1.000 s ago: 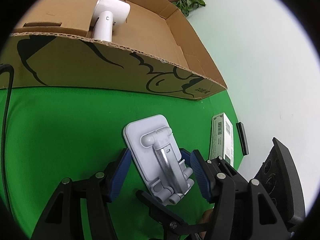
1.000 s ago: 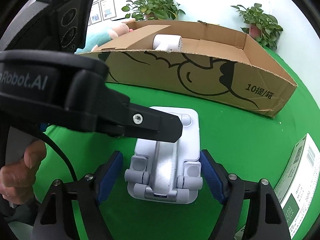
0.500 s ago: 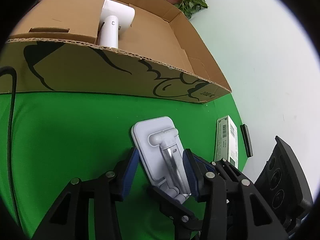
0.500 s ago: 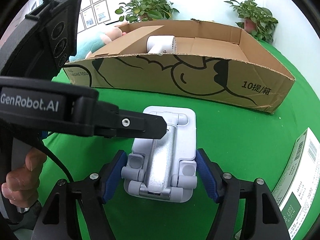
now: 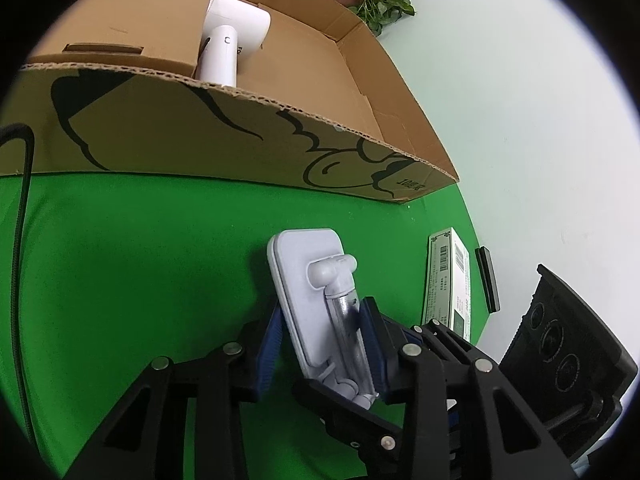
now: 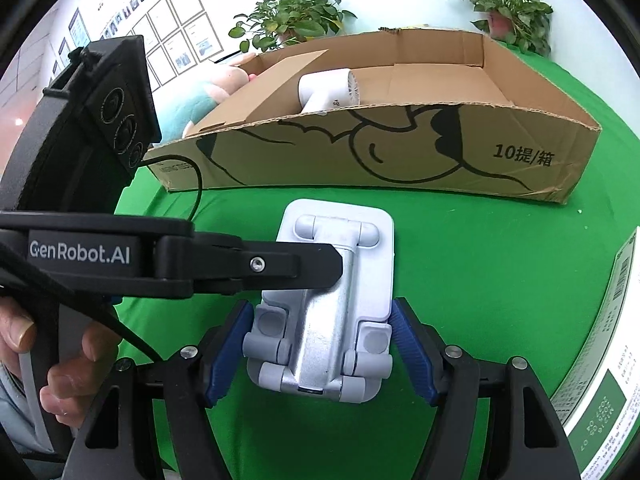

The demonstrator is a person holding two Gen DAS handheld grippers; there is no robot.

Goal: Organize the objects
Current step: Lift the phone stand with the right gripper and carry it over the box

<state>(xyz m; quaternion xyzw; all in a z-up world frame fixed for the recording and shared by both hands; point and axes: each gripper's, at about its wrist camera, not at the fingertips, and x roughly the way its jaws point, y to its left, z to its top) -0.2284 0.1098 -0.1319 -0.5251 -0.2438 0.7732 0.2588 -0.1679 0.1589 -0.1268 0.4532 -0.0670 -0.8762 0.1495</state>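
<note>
A light grey folded phone stand (image 5: 308,264) (image 6: 360,280) with a metal arm lies on the green table (image 5: 140,260), in front of a cardboard box (image 5: 200,140) (image 6: 400,152). My left gripper (image 5: 322,320) is closing on the stand. One blue pad is on the plate's left edge and the other on the metal arm. In the right wrist view one left finger (image 6: 320,264) reaches across the arm. My right gripper (image 6: 322,320) holds the stand's near end by both sides. A white hair dryer (image 5: 232,36) (image 6: 328,88) lies in the box.
A green and white carton (image 5: 446,280) (image 6: 600,360) lies to the right, with a slim black object (image 5: 487,280) at the table edge. A black cable (image 5: 20,240) runs along the left. Potted plants (image 6: 296,24) and a plush toy (image 6: 212,92) sit behind the box.
The left jaws have narrowed from well apart onto the stand's plate and arm, and the stand now tilts. The right jaws have closed onto its sides, and that view has rolled slightly.
</note>
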